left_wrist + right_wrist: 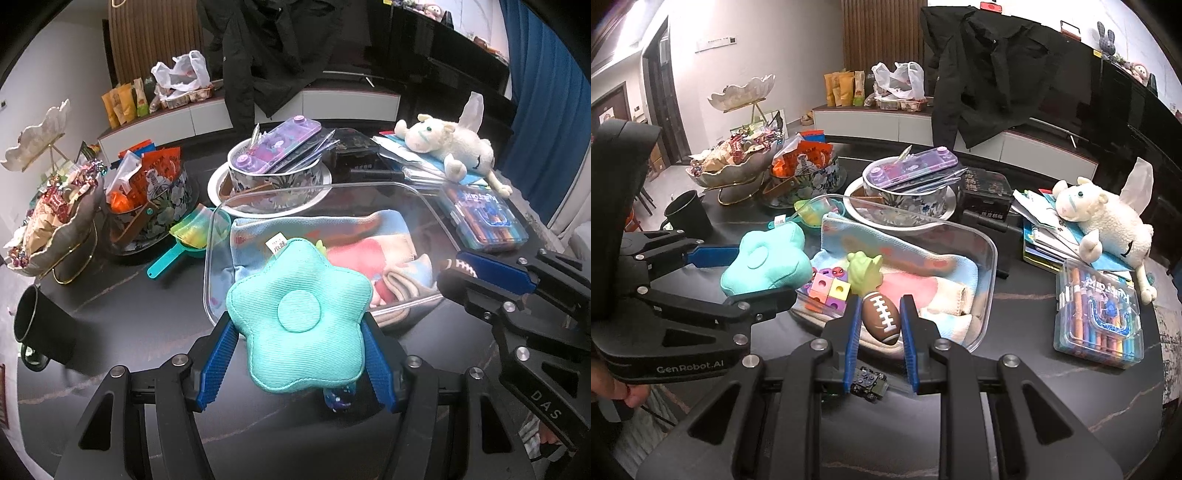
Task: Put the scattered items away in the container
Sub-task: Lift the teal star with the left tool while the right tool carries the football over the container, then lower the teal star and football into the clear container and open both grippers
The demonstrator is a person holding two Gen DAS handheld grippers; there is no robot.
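The dark counter point(1034, 369) is crowded, and right in front of me sits the clear container point(991, 258), already lined with a folded blanket point(923, 273), a green figure point(864, 271) and some coloured blocks point(827, 290). My left gripper point(299, 332) has its fingers point(219, 363) clamped on the teal star cushion point(299, 314), hanging over the near left corner of the container. The cushion is big and soft, so I reckon I should carry it further in over the blanket before letting go, or it may flop across the rim. My right gripper point(881, 321) grips the little toy football point(881, 317) between its blue fingers point(851, 339), at the container's near edge. That one will roll, I'd guess, so lower it into a fold of the blanket beside the blocks and part the fingers gently. Down on the counter under my grippers lie a small dark toy car point(868, 384) and a blue speckled ball point(338, 400), not yet picked up
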